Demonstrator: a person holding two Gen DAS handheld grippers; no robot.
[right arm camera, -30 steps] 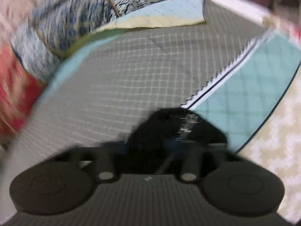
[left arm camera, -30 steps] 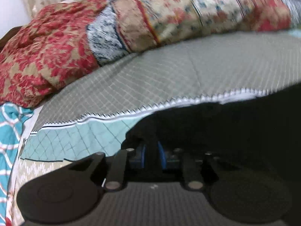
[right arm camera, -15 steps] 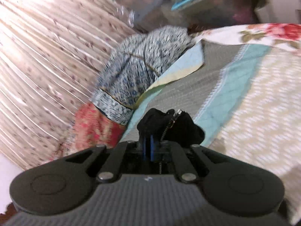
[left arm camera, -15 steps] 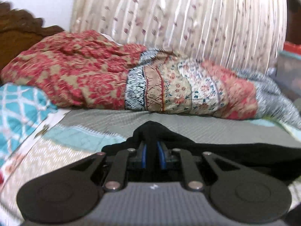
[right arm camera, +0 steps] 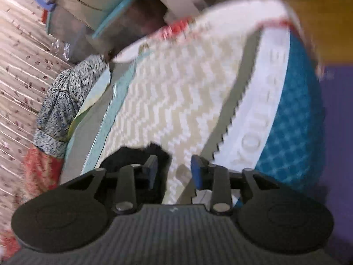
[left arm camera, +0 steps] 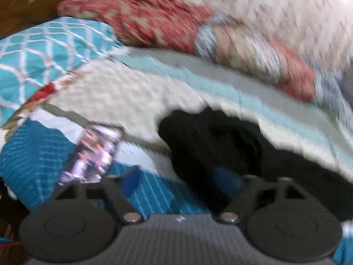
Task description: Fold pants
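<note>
Your left gripper – jaws opening, spread wide, with black cloth lying in the gap; the blur hides whether either blue pad presses on it, and it looks released, not pinched. Your right gripper – jaws opening too, about half apart, nothing between the pads but bare quilt.

Landmark: the cream zigzag-stitched quilt with a pale teal band covering the bed. The black fabric pants lie bunched on it, near the quilt's front edge where the blue mattress side shows below.

From the left gripper the pants sit directly ahead and trail off to the right of the view, so their long axis seems to run along the quilt's front edge toward your right hand. From the right gripper only a small black end shows, just beside the left finger and behind it – outside the gap, not in it.

Judgement: both ends have just been let down on the quilt, and the heap is lumpy, not flat. The left hand is the nearer one; its gap already straddles cloth. The right would need to shift toward its own left to bring that end between the pads.

Watch the quilt – a low pinch could take it up with the pants.
</note>
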